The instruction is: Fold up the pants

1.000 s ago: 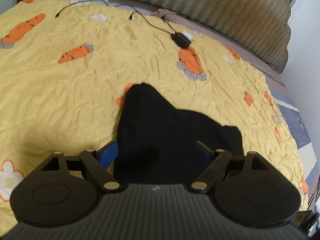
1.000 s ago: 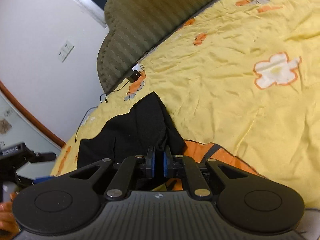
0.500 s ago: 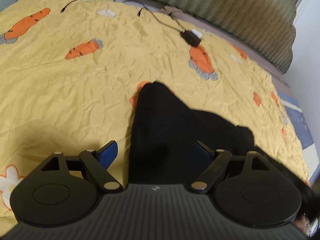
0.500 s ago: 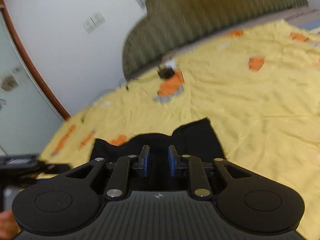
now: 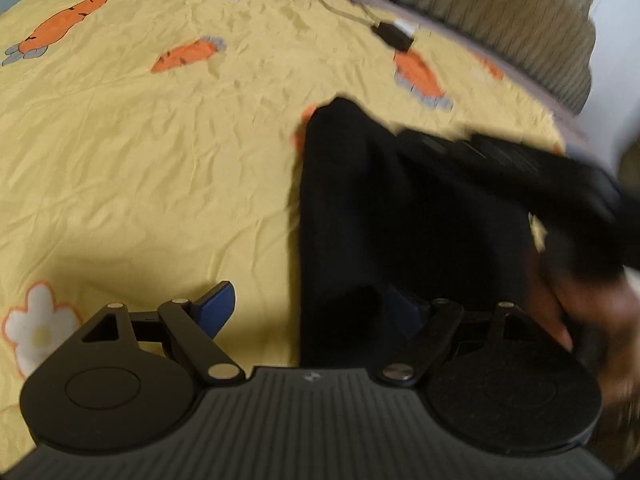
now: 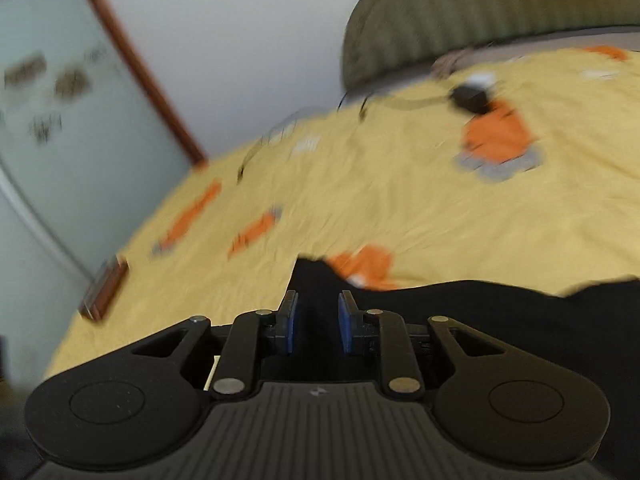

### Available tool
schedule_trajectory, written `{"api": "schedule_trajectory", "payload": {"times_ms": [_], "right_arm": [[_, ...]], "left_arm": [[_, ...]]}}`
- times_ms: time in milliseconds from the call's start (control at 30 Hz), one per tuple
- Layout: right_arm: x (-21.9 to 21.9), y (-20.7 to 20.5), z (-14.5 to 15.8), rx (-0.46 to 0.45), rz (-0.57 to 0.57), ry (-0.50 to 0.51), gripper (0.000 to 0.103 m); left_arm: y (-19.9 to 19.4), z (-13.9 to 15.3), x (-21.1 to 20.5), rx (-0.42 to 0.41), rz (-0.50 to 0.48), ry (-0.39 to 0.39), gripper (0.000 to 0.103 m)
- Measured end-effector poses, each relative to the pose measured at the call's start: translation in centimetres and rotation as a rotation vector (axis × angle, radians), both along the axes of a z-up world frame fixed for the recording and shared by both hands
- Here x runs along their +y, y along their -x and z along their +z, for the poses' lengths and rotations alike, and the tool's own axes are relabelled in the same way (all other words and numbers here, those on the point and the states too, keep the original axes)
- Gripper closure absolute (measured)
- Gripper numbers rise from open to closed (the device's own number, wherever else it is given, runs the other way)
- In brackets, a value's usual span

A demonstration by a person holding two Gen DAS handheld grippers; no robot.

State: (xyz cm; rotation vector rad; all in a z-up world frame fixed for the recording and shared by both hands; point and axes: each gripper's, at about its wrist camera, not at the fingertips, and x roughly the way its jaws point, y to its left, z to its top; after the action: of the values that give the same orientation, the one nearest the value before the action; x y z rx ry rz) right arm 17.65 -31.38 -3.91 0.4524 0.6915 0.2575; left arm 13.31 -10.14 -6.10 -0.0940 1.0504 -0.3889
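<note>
Left wrist view, near to far: left gripper (image 5: 310,306) at 6 o'clock, blue pads wide apart, released, gripping nothing. Left pad (image 5: 214,306) sits over bare bedsheet (image 5: 160,160); right pad is dark against the black pants (image 5: 384,208). Pants lie folded on the sheet from 6 toward 1 o'clock, their far corner covering part of an orange carrot print. At 3–4 o'clock the right gripper body (image 5: 520,164) and the person's hand (image 5: 580,312) cross over the pants' right edge, motion-blurred, hiding the cloth there. Flower print (image 5: 36,328) at 8 o'clock. Far field: black charger brick w/ cable (image 5: 392,35) at 1 o'clock, just beside a carrot print; olive ribbed headboard (image 5: 500,4) beyond.

Right wrist view: right gripper (image 6: 314,322) at 6 o'clock, pads parted by a narrow gap, nothing clamped betw. them; pants (image 6: 480,320) lie directly beneath and spread toward 3 o'clock. Frame blurred. Yellow sheet w/ carrot prints fills mid-field; charger (image 6: 470,98) at 1 o'clock, headboard (image 6: 480,12) behind it. White wall (image 6: 240,40) at 12 o'clock; frosted glass door w/ brown wood frame (image 6: 140,68) at 10 o'clock.
</note>
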Motion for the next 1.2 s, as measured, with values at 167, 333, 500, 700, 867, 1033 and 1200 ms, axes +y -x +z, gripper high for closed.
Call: {"api": "schedule_trajectory", "payload": {"times_ms": [167, 333, 500, 700, 867, 1033, 1200], "right_arm": [[2.3, -5.7, -3.3, 0.124, -0.008, 0.069, 0.083], [1.8, -3.1, -0.8, 0.032, 0.003, 0.085, 0.082], [4.7, -6.1, -2.8, 0.105, 0.075, 0.247, 0.079], [1.9, -2.2, 0.7, -0.040, 0.010, 0.237, 0.077], [-3.6, 4.7, 1.4, -0.058, -0.110, 0.390, 0.071], [-7.6, 5.8, -1.7, 0.038, -0.144, 0.364, 0.072], [-9.2, 3.8, -4.1, 0.075, -0.189, 0.289, 0.071]], "left_arm": [[0.5, -1.4, -0.4, -0.011, -0.019, -0.065, 0.021], [0.7, -1.2, -0.3, -0.043, -0.042, -0.083, 0.017], [0.7, -1.2, 0.2, -0.021, -0.022, -0.072, 0.017], [-1.3, 0.9, 0.9, -0.068, 0.006, -0.060, 0.017], [-5.7, 2.1, -1.7, -0.092, -0.021, 0.018, 0.016], [-9.6, 1.1, -6.1, -0.131, -0.052, 0.031, 0.015], [-12.7, -3.1, -8.7, -0.087, -0.023, -0.102, 0.009]]}}
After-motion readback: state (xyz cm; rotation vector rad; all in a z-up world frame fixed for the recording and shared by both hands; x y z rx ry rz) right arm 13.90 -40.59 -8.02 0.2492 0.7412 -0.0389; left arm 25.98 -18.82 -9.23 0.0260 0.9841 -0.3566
